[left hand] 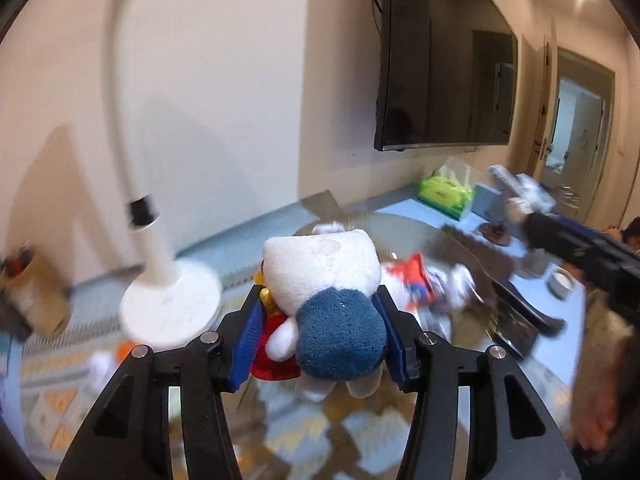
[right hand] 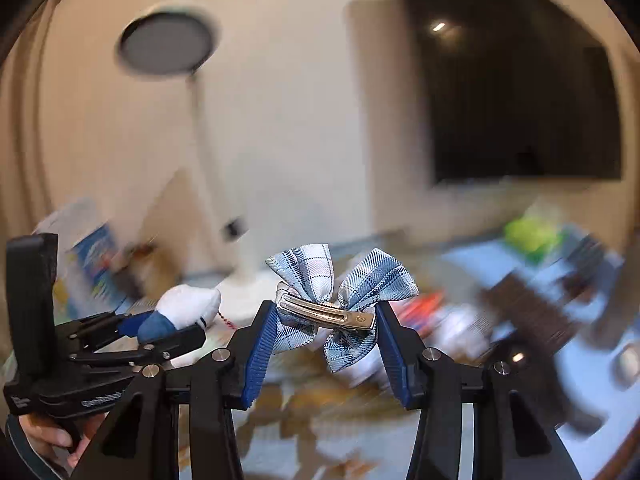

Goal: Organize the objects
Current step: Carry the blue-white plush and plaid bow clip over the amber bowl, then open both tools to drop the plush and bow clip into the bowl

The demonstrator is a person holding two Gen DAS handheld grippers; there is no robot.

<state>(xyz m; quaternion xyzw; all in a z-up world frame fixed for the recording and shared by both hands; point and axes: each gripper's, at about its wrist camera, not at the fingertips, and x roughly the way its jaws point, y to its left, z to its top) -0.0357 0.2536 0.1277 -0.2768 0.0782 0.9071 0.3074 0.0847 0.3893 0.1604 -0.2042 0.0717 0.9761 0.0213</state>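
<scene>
My left gripper (left hand: 318,304) is shut on a plush toy (left hand: 324,280) with a white head, blue body and a red and yellow part at its left side, held above the table. My right gripper (right hand: 326,314) is shut on a blue plaid bow hair clip (right hand: 340,300), its metal clip facing the camera. The left gripper with the plush toy (right hand: 184,310) also shows at the left of the right wrist view. The right gripper (left hand: 516,196) appears blurred at the right of the left wrist view.
A white desk lamp (left hand: 168,296) stands on the patterned table at the left. A red and white packet (left hand: 416,280) and other small items lie behind the plush. A green tissue pack (left hand: 444,194), a dark wall screen (left hand: 444,64) and a cardboard box (left hand: 32,300) are around.
</scene>
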